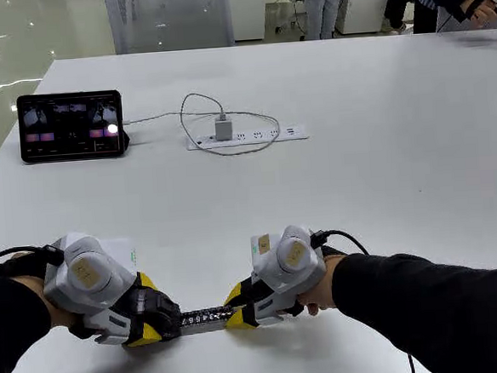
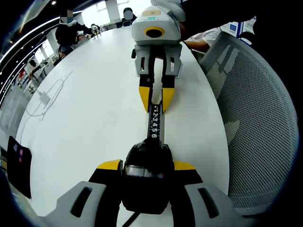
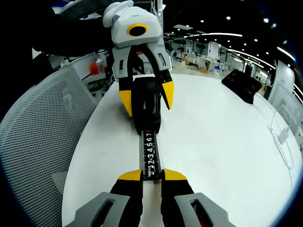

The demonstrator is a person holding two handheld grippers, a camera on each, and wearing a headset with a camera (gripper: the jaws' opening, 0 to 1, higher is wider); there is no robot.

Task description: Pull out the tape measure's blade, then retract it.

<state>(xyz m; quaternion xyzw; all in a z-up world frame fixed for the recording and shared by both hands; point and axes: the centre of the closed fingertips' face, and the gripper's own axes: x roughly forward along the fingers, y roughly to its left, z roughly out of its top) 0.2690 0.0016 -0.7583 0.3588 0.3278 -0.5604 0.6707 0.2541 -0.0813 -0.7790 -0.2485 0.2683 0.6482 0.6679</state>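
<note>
White workbench [image 1: 358,170], broad and matte. Head view: near its front edge the left gripper [image 1: 153,311] is clamped on the black tape measure case [image 1: 164,316]. The right gripper [image 1: 237,310], close beside it, pinches the end of the blade [image 1: 205,318], and a short run of blade spans between them, low over the surface. Farther back lie a tablet [image 1: 71,125] with its screen lit and a power strip [image 1: 258,135] with a charger and a looped cable; glossy floor lies beyond the far edge. Left gripper view: own jaws closed around the case, blade running forward to the other gripper's yellow tips, numerals one to six readable. A mesh chair [image 2: 255,118] stands beside the table, with people at the far end. Right gripper view: own tips closed on the blade's end, numerals up to seven showing before the case mouth. Open office behind, with rows of ceiling lights and desks. Judgement: the pull-out has begun, with only a short length drawn; more extension is likely wanted, and the whole retraction is left to do.
</note>
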